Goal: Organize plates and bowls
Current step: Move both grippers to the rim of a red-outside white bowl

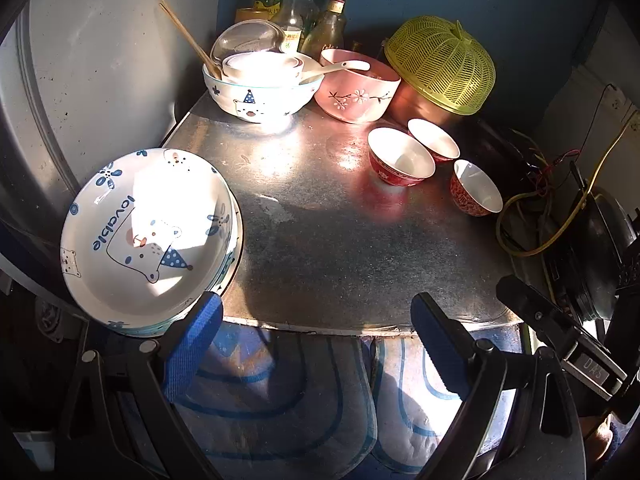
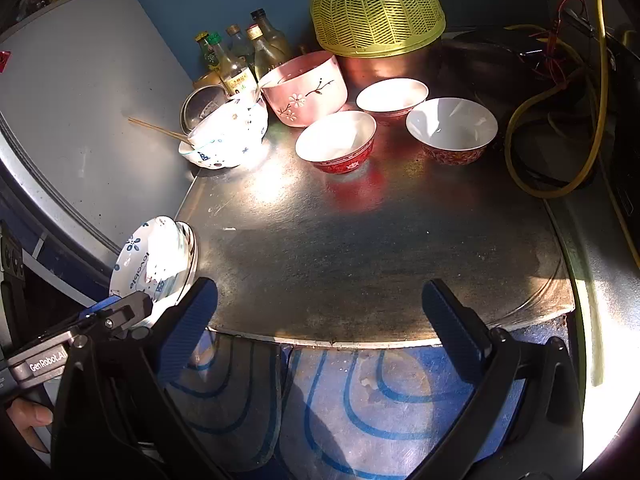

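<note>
A stack of white plates (image 1: 144, 240) printed with a blue bear sits tilted at the metal table's (image 1: 340, 248) front left corner. My left gripper (image 1: 320, 340) is open. Its left finger (image 1: 196, 340) is against the stack's lower rim, and the plates lie outside the jaws. The right wrist view shows the same plates (image 2: 154, 264) at the left, beside the left gripper's body. My right gripper (image 2: 320, 328) hangs open over the table's front edge, holding nothing. Three small red bowls (image 1: 400, 160) (image 2: 336, 142) stand at the back right. A pink bowl (image 1: 356, 88) and a bear-print bowl (image 1: 260, 88) holding smaller bowls, a spoon and chopsticks stand behind.
A yellow-green mesh cover (image 1: 440, 64) sits over a copper pot at the back. Several bottles (image 1: 304, 16) stand in the back corner. A grey appliance (image 1: 100, 60) walls the left side. Cables (image 1: 560, 200) tangle at the right. A blue-patterned mat (image 1: 280, 392) lies below the table edge.
</note>
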